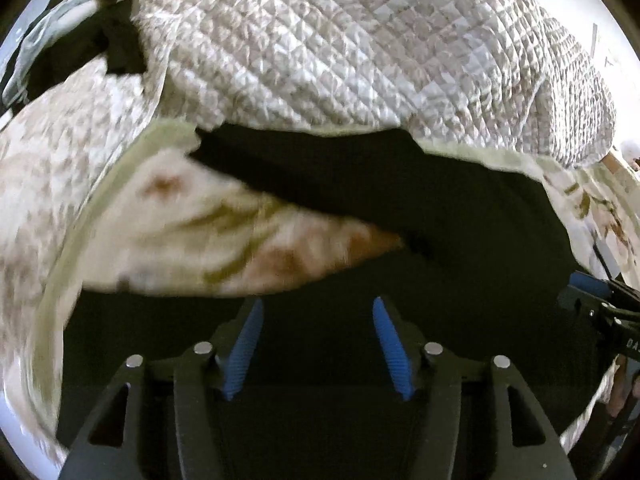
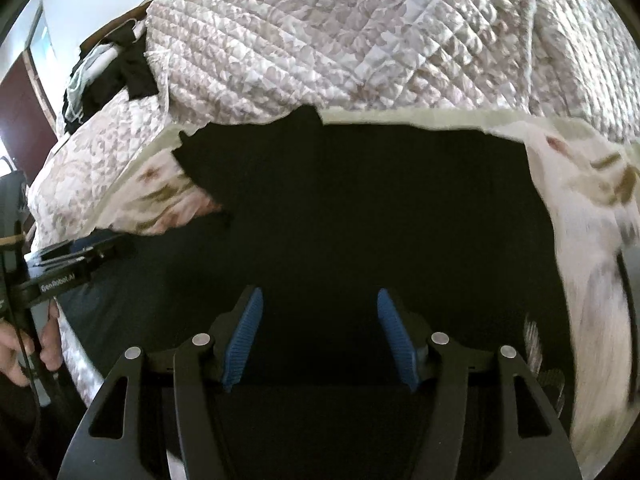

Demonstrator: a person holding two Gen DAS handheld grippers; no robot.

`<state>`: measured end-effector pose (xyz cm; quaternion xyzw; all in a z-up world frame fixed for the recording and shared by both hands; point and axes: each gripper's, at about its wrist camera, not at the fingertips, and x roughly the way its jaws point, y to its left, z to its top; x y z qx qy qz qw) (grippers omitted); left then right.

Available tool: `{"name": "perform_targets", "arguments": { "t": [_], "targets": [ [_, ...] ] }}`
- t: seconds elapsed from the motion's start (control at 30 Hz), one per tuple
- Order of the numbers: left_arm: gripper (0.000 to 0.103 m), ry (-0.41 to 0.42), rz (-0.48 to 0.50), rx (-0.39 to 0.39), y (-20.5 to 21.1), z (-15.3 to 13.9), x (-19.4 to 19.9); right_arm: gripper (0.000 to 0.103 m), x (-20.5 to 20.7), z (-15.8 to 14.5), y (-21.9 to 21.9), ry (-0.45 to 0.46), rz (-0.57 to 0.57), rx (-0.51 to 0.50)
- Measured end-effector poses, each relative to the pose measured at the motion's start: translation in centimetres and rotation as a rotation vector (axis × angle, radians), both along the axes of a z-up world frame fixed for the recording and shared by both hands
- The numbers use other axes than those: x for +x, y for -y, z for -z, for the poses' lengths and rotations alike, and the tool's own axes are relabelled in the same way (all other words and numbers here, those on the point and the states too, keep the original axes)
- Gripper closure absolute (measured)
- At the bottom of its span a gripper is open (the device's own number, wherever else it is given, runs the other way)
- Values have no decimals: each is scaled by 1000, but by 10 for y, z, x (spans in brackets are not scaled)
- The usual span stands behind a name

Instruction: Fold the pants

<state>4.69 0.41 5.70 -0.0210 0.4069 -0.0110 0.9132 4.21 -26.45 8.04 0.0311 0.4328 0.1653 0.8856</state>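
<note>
Black pants (image 1: 400,200) lie spread on a floral bedsheet (image 1: 200,220). They fill the middle of the right wrist view (image 2: 360,208) too. My left gripper (image 1: 318,308) is open, with blue pads (image 1: 246,344) apart, just above the dark cloth near its edge. My right gripper (image 2: 320,300) is open over the pants, blue pads (image 2: 394,336) apart and nothing between them. The right gripper's body shows at the right edge of the left wrist view (image 1: 600,304). The left gripper's body shows at the left of the right wrist view (image 2: 68,264).
A bunched quilted blanket (image 1: 340,48) lies behind the pants, and also shows in the right wrist view (image 2: 360,40). A heap of dark and pale clothes (image 2: 108,68) sits at the far left of the bed. A person's hand (image 2: 24,344) holds the left gripper.
</note>
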Motion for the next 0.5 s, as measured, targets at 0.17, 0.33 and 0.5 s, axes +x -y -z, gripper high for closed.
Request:
{"name": "perform_targets", "arguments": {
  "t": [0.17, 0.33, 0.5],
  "targets": [
    [34, 35, 33, -26, -7, -11, 52, 43, 55, -10, 7, 9, -33, -17],
    [31, 31, 67, -55, -12, -6, 114, 41, 110, -5, 7, 9, -80, -59],
    [28, 22, 74, -32, -13, 9, 172, 41, 173, 11, 9, -8, -118, -73]
  ]
}}
